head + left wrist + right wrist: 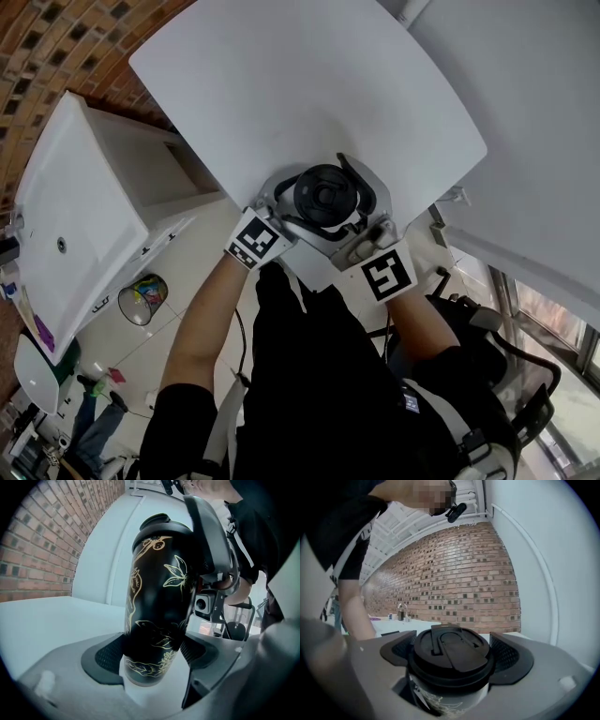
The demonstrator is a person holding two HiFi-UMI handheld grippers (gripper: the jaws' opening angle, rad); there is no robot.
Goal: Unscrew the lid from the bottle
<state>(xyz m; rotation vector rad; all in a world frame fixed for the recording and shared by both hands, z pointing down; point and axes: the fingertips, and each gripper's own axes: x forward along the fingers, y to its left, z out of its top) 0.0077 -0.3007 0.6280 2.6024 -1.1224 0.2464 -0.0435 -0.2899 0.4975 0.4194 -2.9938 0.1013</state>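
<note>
Item under task: bottle (159,606), at the near edge of the white table (281,84), on the person's side. From the head view, whether its base rests on the top cannot be told.

Edges and room: the table edge runs just behind the bottle on the person's side, with rounded corners to either side. Beyond the bottle the tabletop stretches away wide and flat. Left of the bottle and lower down stands a white cabinet (84,197). Below the bottle is pale tiled floor (187,272), with a small bin (142,298) holding coloured litter. Right of the bottle rises a plain white wall (525,112).

Surface and room: the tabletop is smooth, matt and white. A red-brown brick wall (454,573) stands beyond the bottle in the right gripper view.

Materials and shapes: the bottle is a tall black cylinder, glossy, with gold line drawings of leaves and flowers. The lid (452,644) is black, matt and round, with a raised rim and a flip tab across its top.

Left gripper (152,652): grey shell, black ribbed pads. The pads are clenched on the lower body of the bottle, one on each side.

Right gripper (452,654): same build. It comes in level with the bottle's top, its pads clasped against the rim of the lid from both sides. The lid sits on the bottle.
</note>
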